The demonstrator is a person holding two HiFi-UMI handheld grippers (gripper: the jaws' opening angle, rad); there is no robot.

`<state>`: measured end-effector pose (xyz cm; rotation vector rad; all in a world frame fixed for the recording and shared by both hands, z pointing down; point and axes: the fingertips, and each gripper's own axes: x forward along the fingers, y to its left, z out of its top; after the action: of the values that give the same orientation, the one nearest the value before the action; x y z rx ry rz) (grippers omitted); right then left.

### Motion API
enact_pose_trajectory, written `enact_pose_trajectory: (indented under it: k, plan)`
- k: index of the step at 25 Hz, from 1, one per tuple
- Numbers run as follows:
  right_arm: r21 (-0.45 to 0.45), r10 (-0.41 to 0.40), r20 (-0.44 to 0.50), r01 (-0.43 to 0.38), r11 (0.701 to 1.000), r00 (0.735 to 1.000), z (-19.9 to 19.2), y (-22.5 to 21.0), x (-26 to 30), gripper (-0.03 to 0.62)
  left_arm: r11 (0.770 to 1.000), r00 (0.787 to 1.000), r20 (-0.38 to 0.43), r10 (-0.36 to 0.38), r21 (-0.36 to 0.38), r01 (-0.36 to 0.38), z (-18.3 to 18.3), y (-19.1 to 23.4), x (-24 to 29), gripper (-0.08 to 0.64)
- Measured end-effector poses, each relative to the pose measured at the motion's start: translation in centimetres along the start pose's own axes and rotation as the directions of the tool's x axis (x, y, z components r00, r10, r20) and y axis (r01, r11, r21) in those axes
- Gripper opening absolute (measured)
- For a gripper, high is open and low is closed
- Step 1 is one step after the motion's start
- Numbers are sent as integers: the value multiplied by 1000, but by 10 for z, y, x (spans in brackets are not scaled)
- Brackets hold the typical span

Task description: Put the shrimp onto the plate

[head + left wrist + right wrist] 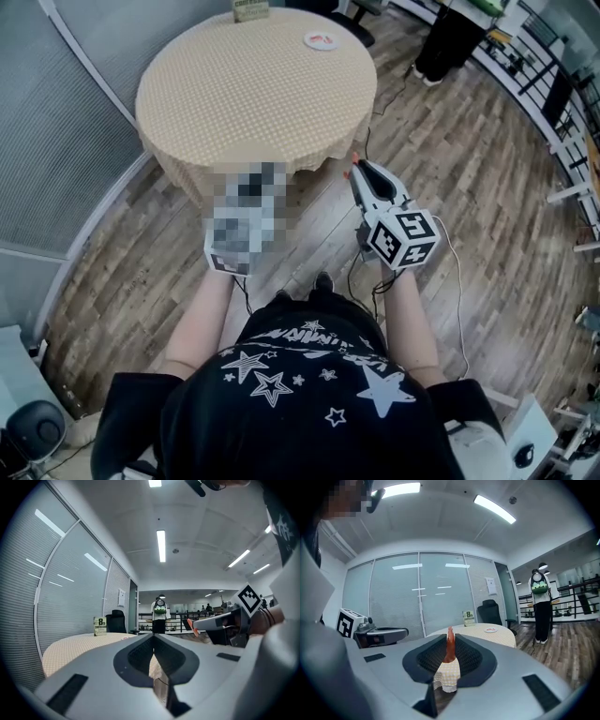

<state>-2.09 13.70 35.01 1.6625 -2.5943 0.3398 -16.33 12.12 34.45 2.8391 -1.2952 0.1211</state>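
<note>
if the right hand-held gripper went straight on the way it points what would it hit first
Most likely the cloth-draped near edge of the round table; the right hand-held gripper, shut on the shrimp, aims at it with nothing visible between.

I see a round table (234, 94) under a tan checked cloth, a small green-and-white sign (100, 626) standing near its far edge, a black office chair (491, 612) beyond it, and a person (540, 605) standing on the wood floor (469, 150).
</note>
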Motion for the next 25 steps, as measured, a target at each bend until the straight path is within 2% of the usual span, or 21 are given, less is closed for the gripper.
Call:
enact_pose_trajectory:
  k: [5,9,14,25]
  plan:
    - [67,-2,12,1,998,1000,-10,-2,-11,66,1000,1000,11,-15,12,15,-4,-2,-4,6]
    - [73,-16,-5,16,997,1000,-17,-10,-14,66,1000,1000,8,3,-24,-2,-7,1,-5,6]
    - [91,-20,3,19,996,1000,-19,-20,-4,66,999,999,-12,30,-32,-30,-15,9,-4,6]
    - [153,54,27,-58,987,998,-14,-77,43,66,994,993,-49,107,-12,-108,-19,18,44,6]
